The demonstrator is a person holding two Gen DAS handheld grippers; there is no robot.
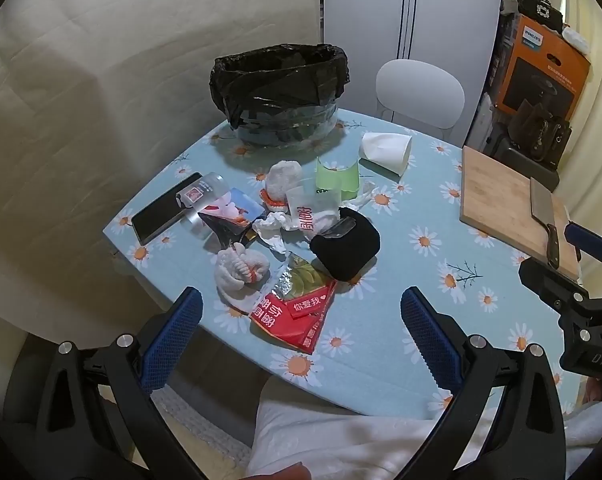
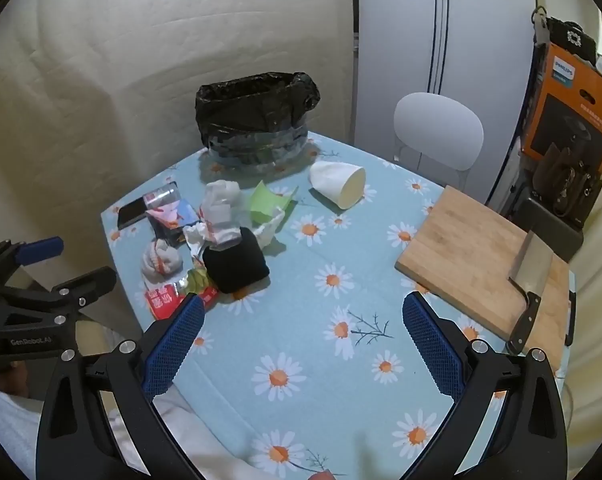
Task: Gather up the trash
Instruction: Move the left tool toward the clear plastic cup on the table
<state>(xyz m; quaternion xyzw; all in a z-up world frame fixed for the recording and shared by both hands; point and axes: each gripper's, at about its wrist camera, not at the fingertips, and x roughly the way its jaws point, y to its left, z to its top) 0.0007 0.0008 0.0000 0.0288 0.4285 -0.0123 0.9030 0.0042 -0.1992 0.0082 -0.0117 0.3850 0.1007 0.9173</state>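
Observation:
A bin lined with a black bag [image 1: 279, 92] [image 2: 257, 120] stands at the far side of the daisy-print table [image 1: 413, 280] [image 2: 301, 320]. In front of it lies a pile of trash: a red snack wrapper [image 1: 297, 316] [image 2: 163, 298], crumpled tissues [image 1: 239, 270] [image 2: 159, 260], a black cloth bundle [image 1: 347, 246] [image 2: 235, 266], a green paper piece [image 1: 339, 178] [image 2: 267, 202] and a tipped white paper cup [image 1: 385, 152] [image 2: 339, 186]. My left gripper [image 1: 301, 336] is open above the near table edge, just short of the red wrapper. My right gripper [image 2: 303, 340] is open above bare tablecloth, right of the pile.
A wooden cutting board [image 1: 501, 208] [image 2: 469, 256] with a cleaver [image 1: 545, 216] [image 2: 531, 276] lies at the table's right. A phone [image 1: 165, 210] [image 2: 131, 212] lies left of the pile. A white chair [image 1: 419, 94] [image 2: 439, 132] and an orange box [image 1: 541, 68] [image 2: 569, 108] stand beyond.

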